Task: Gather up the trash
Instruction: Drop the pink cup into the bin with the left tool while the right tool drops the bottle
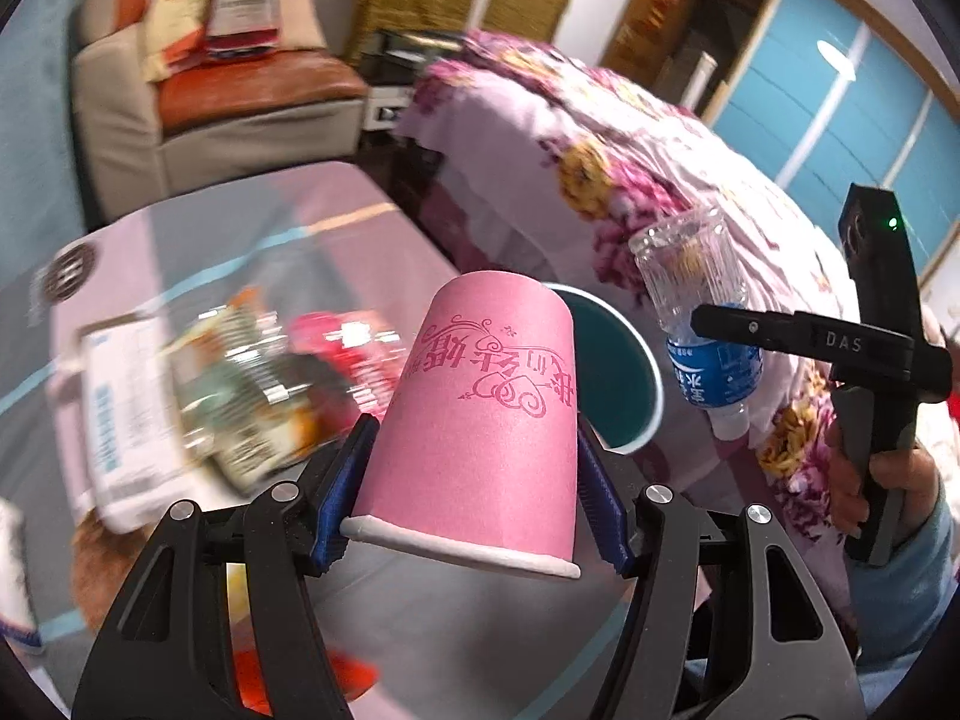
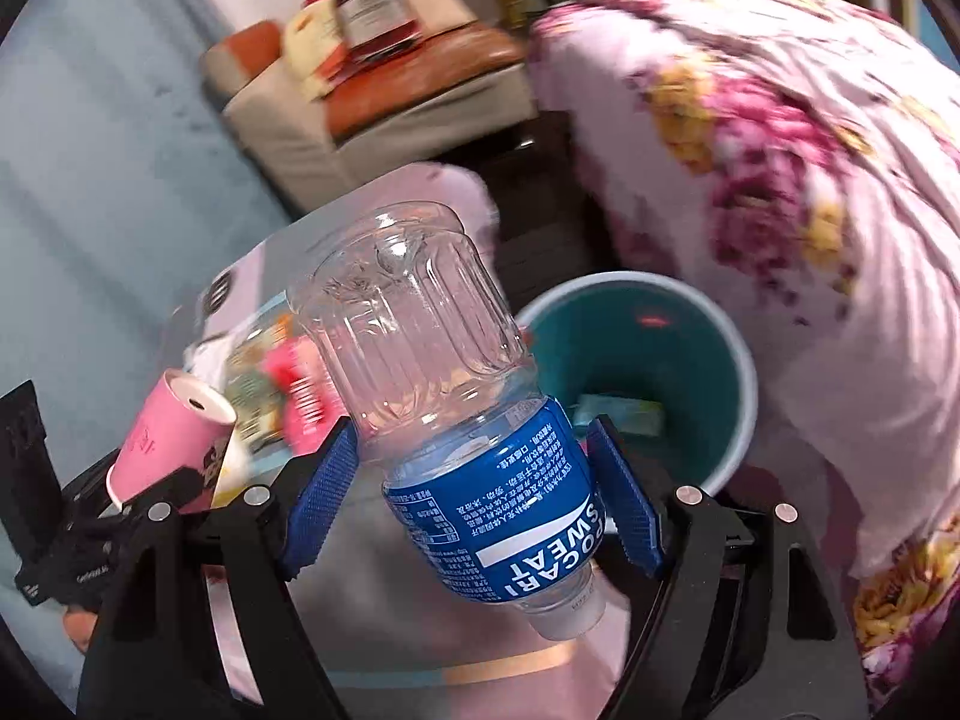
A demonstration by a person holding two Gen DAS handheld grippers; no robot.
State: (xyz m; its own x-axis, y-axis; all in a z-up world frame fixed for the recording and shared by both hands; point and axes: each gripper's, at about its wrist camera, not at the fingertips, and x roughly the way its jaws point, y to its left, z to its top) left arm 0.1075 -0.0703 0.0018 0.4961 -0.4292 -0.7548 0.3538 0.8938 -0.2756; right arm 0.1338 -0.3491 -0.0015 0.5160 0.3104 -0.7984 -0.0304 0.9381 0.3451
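My left gripper [image 1: 474, 492] is shut on a pink paper cup [image 1: 480, 414], held upside down with its white rim toward the camera. My right gripper [image 2: 474, 492] is shut on an empty clear plastic bottle [image 2: 456, 402] with a blue label, cap toward the camera. The bottle [image 1: 702, 312] and the right gripper also show at the right of the left wrist view, and the cup [image 2: 168, 432] shows at the lower left of the right wrist view. A teal bin [image 2: 708, 384] with a white rim stands open just beyond the bottle, with some trash inside. The bin [image 1: 624, 372] sits behind the cup.
A low table [image 1: 252, 228] holds blurred wrappers and packets [image 1: 240, 384]. A bed with a floral cover [image 2: 810, 180] rises right beside the bin. An armchair [image 1: 228, 90] piled with bags stands at the back. A person's hand [image 1: 882, 468] grips the right tool.
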